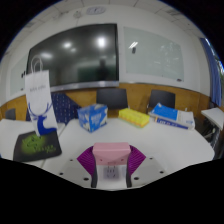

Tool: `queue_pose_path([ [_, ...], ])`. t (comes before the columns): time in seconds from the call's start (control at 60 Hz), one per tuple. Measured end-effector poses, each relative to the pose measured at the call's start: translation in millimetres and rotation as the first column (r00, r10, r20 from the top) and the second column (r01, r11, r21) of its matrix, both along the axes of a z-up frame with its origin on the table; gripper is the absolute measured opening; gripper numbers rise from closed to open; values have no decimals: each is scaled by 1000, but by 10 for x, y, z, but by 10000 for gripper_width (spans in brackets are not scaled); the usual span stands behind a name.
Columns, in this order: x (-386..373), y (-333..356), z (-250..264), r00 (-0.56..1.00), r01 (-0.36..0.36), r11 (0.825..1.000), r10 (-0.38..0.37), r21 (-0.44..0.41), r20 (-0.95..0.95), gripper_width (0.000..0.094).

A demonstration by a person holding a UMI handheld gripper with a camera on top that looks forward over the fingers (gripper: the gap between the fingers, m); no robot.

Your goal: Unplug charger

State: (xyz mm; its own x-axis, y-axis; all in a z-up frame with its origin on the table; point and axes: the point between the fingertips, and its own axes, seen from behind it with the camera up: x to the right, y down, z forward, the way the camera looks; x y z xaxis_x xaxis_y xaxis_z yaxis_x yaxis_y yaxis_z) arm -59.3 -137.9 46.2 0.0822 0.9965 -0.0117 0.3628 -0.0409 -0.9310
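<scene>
The charger (111, 158), a small block with a pink top and a white lower part, sits between my fingers just above the near edge of the white table (150, 140). My gripper (111, 165) is shut on it. The magenta pads (86, 160) press against both of its sides. I cannot see a socket or a cable.
On the table beyond stand a blue box (92, 117), a yellow box (134, 118), a white and blue box (168, 116), a white paper bag (38, 100) and a dark tray with something green (35, 147). A large dark screen (72, 62) hangs on the far wall.
</scene>
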Motion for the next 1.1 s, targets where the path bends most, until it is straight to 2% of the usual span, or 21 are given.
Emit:
queue_pose_path([
  [0.067, -45, 66, 432, 999, -4, 1000, 3, -11, -54, 390],
  [0.133, -45, 328, 836, 996, 33, 999, -35, -24, -84, 389],
  [0.217, -18, 848, 1134, 993, 94, 995, -95, -20, -71, 393],
  [0.267, 19, 1152, 1136, 994, 107, 994, -107, -5, -27, 399],
  [0.35, 95, 1672, 858, 989, 122, 991, -125, 46, 74, 408],
  [0.583, 282, 2410, -283, 940, 115, 991, -131, 71, 314, 450],
  [0.75, 224, 2411, -637, 921, 55, 998, -62, 28, 385, 590],
  [0.8, 239, 2445, -629, 917, 51, 998, -62, 39, 393, 724],
  [0.85, 280, 2489, -526, 920, 59, 997, -77, 58, 384, 877],
  [0.883, 323, 2482, -418, 924, 55, 997, -73, 58, 376, 837],
  [1.0, 693, 2366, 185, 933, 22, 999, -31, 28, 358, 848],
  [1.1, 1318, 2291, 910, 941, 23, 999, -31, 30, 338, 854],
])
